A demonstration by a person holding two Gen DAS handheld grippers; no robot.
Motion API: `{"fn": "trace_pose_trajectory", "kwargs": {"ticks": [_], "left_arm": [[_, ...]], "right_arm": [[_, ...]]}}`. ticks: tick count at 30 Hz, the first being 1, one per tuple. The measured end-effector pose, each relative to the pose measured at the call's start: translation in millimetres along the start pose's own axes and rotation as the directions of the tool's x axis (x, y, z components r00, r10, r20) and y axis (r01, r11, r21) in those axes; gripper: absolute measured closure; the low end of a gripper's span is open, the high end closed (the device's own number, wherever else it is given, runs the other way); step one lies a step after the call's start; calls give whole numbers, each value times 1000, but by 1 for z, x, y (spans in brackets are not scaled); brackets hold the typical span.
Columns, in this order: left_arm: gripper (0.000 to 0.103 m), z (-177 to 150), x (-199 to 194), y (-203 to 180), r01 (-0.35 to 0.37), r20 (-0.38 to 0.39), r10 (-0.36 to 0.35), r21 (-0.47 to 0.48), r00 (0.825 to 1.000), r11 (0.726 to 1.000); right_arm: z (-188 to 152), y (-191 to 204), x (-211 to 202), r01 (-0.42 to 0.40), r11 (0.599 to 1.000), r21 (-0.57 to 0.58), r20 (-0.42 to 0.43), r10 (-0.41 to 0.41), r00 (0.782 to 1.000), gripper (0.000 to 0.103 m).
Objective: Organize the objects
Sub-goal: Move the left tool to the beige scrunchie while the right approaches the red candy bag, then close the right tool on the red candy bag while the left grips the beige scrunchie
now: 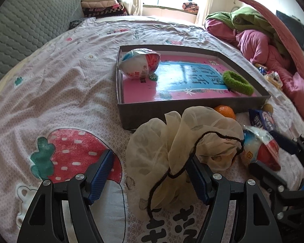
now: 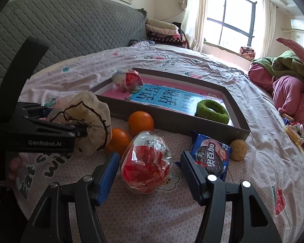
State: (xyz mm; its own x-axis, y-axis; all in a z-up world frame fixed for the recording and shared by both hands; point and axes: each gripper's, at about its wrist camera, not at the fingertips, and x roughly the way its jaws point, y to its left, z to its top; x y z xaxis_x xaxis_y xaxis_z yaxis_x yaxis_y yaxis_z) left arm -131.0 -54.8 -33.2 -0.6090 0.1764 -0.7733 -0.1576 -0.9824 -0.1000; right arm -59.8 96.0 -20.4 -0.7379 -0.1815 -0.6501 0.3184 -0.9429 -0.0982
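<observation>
My left gripper (image 1: pixel 150 174) is open low over the bedsheet. A beige mesh drawstring pouch (image 1: pixel 182 141) lies crumpled between its fingers and drapes over the right finger; the pads do not press it. My right gripper (image 2: pixel 150 172) is open around a clear-wrapped red and white ball (image 2: pixel 146 166), with a gap showing at the right pad. The grey tray box (image 1: pixel 172 109) beyond holds a second wrapped ball (image 1: pixel 139 63) and a green scrunchie (image 1: pixel 237 82). In the right wrist view the left gripper (image 2: pixel 79 129) sits at the pouch (image 2: pixel 89 113).
Two oranges (image 2: pixel 140 122) (image 2: pixel 119 139), a blue cookie pack (image 2: pixel 210 156) and a brown walnut-like ball (image 2: pixel 238 146) lie in front of the tray (image 2: pixel 172 119). Pink and green clothes (image 1: pixel 259 40) are heaped at the right. A grey quilted headboard (image 1: pixel 30 20) stands at the left.
</observation>
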Motion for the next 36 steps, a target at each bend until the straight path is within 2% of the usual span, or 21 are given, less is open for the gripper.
{"fn": "trace_pose_trajectory", "kwargs": {"ticks": [3,6,10,12,14,17,25,36], "left_arm": [[32,1,0,-1,4,5,-4,-2,1000,1000],[39,0,0,-4,8,4,-8,9,1000,1000],[57,1,1,-7,30,-3,-30,9,1000,1000],[67,1,1,-8,33,-2,-33,11,999,999],[79,0,2,-10,48,-8,-48,11,999,999],[86,1,1,-15,60,-7,-60,15,998,998],[88,4,-14,-26,104,24,-104,20,994,994],[88,10,-34,-31,83,72,-85,28,994,996]], "right_arm": [[0,2,3,8,1000,-14,-4,-8,1000,41],[-1,3,7,11,1000,-21,-14,-11,1000,41],[-1,4,12,11,1000,-29,-26,-12,1000,42],[-1,5,13,14,999,-36,-28,-15,1000,49],[-1,4,15,16,999,-38,-34,-17,999,49],[-1,2,14,5,1000,-29,-30,-6,1000,49],[4,-7,1,-16,1000,19,30,15,999,50],[9,-9,-5,-10,1000,19,63,9,998,50]]}}
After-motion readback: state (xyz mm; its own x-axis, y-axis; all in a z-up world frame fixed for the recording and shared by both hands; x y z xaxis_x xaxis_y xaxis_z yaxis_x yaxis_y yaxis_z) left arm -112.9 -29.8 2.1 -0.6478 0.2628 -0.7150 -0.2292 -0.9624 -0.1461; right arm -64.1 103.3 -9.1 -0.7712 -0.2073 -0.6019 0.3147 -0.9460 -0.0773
